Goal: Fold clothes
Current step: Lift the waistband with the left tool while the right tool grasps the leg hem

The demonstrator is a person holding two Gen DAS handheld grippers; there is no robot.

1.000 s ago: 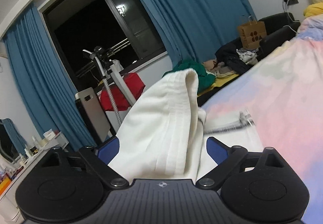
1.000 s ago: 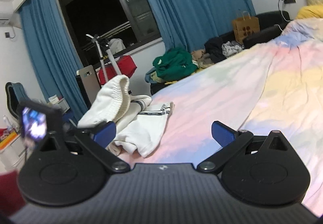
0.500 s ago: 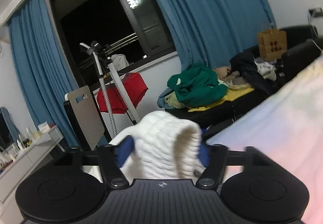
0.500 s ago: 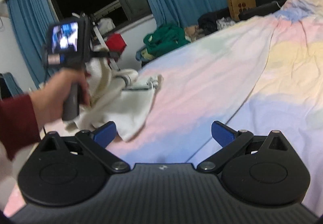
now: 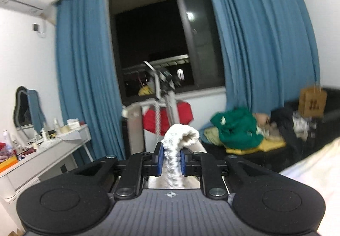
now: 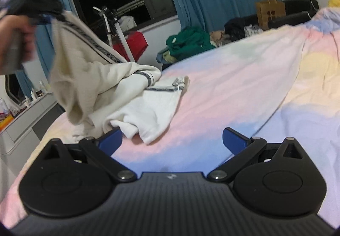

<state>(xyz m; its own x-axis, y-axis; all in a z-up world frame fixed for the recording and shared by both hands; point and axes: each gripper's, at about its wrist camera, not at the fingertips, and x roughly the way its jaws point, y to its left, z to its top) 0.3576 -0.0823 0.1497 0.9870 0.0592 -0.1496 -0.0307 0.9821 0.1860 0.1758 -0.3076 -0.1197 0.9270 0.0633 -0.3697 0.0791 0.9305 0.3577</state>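
Left wrist view: we are seeing the left hand-held gripper (image 5: 171,158) clamping a ribbed fold of the white garment (image 5: 180,137) between its blue pads (image 5: 159,158), low in the centre of the frame. The fold is rising above the pads and curling to the right. Behind it, the blue curtains (image 5: 85,61) are framing a dark window (image 5: 153,44), and a white counter (image 5: 53,148) with small bottles is sitting at the lower left.

Right wrist view: we are seeing the right hand-held gripper (image 6: 172,140) standing spread wide with nothing between its pads, low in the frame over the pastel bed (image 6: 244,87). The white garment (image 6: 119,91) is occupying the left half of the frame: its lower part is lying crumpled on the bed, touching the sheet, while its upper part is hanging from the left hand-held gripper (image 6: 42,14), blurred at the upper left. A hand (image 6: 14,44) is gripping that tool's handle at the left edge. A green heap of clothes (image 6: 187,42) is lying beyond the bed.
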